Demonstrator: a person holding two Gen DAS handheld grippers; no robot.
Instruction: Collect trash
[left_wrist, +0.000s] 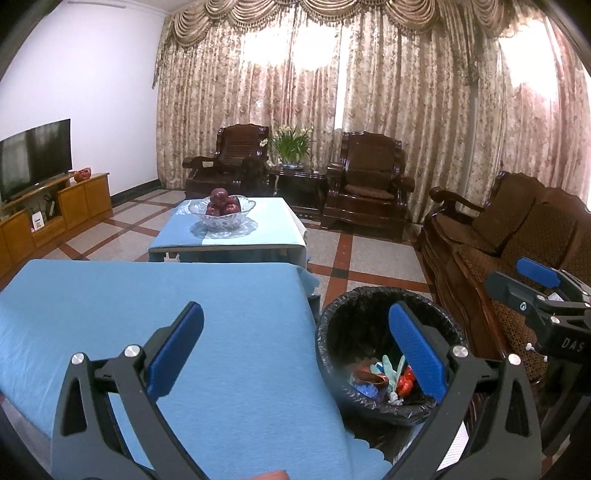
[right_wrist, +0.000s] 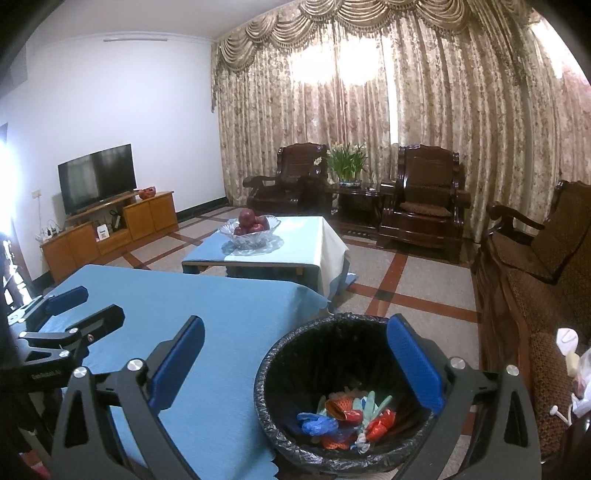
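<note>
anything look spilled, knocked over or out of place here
Nothing stands out. The trash lies inside the lined bin, which stands upright beside the near table; no litter shows on its blue cloth or the floor. The fruit bowl sits upright on the far table. Both the left gripper and right gripper are open and empty.

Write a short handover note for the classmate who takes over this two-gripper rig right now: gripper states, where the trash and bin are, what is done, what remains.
Left gripper: open, empty, above the near table's edge.
Right gripper: open, empty, above the bin.
Round bin with black plastic liner: on the floor beside the blue-clothed near table.
Crumpled red, blue and pale green wrappers: at the bin's bottom.
Done: no trash visible on the near table.
Left: nothing obvious; the far low table holds only a glass bowl of red apples. Check outside the views.
</note>
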